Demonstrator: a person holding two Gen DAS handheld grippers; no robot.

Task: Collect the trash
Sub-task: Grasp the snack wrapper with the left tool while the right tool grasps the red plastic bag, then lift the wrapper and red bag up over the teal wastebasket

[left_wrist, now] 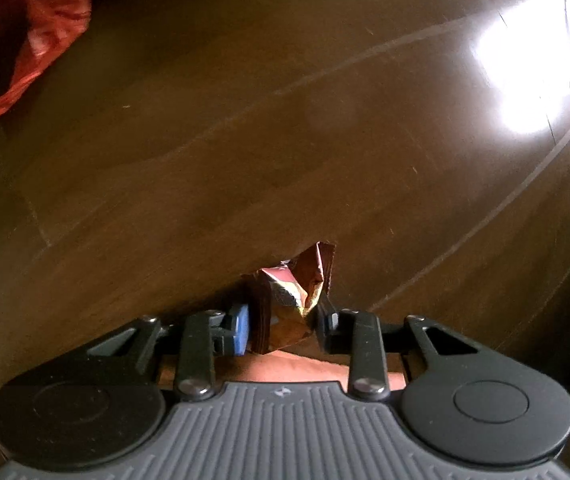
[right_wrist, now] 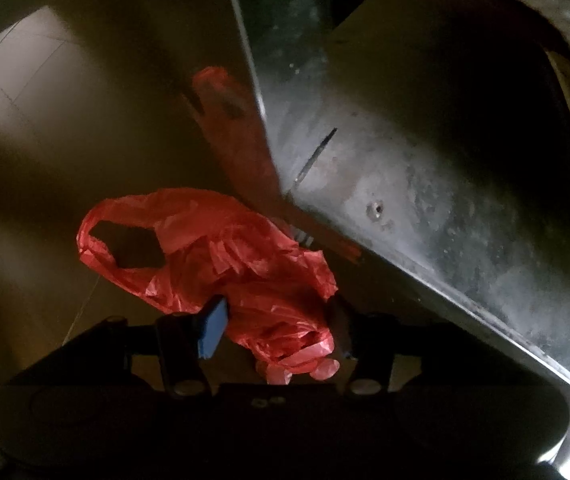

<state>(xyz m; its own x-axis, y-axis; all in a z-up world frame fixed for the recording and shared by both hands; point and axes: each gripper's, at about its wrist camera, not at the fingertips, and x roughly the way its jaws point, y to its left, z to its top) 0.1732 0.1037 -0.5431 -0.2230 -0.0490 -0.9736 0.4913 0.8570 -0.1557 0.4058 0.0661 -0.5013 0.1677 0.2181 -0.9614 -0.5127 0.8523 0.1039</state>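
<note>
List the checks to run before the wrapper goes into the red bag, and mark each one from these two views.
1. Left gripper shut on the wrapper: ok.
2. Wrapper lifted off the floor: cannot tell.
3. Right gripper gripping the red bag: ok, plastic is bunched between the fingers.
4. Bag mouth open toward the wrapper: not ok; only a handle loop shows, no opening.
5. Bag visible from the left wrist camera: ok, at the upper left edge.
6. Bag free of the metal panel: cannot tell.
</note>
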